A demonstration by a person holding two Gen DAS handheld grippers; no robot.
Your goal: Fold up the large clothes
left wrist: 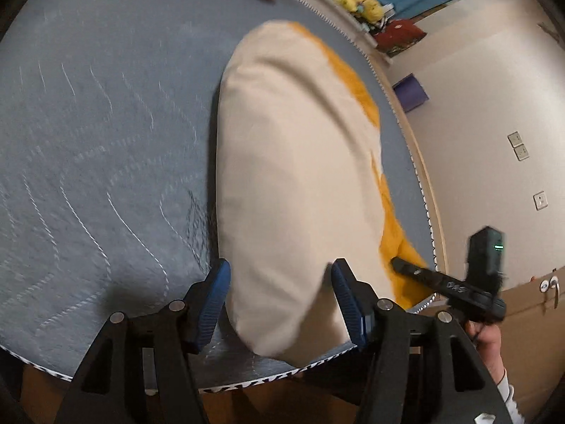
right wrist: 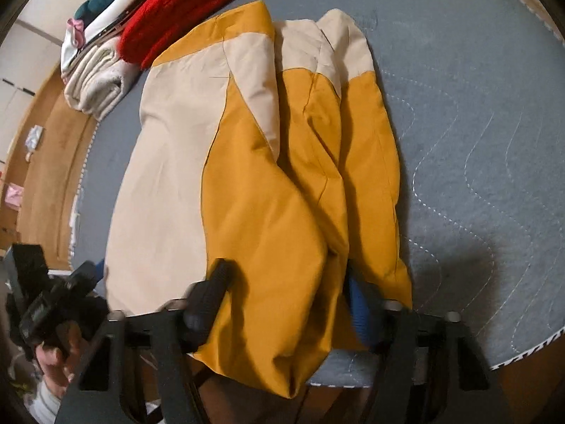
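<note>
as you look along the left claw, the cream and mustard jacket lies on the grey quilted bed, already folded lengthwise into a long narrow bundle near the bed's right edge. your left claw is spread wide, its blue ribbed pads on either side of the bundle's near end and not pinching it. the cloth here looks smooth, thin and slightly puffy, with a rounded folded edge. the right claw pokes into the mustard part at the right. i judge the side folds done and the crosswise fold left.

from the right wrist view, the jacket shows mustard panels and sleeves laid over the cream body, creased and loosely overlapping, so the folds are rough. your right claw is released too: its fingers stand apart with a mustard corner draped between them, hanging over the bed edge. a stack of folded clothes, knitted red on top of white and teal, sits at the far corner, suggesting earlier items are finished.
</note>
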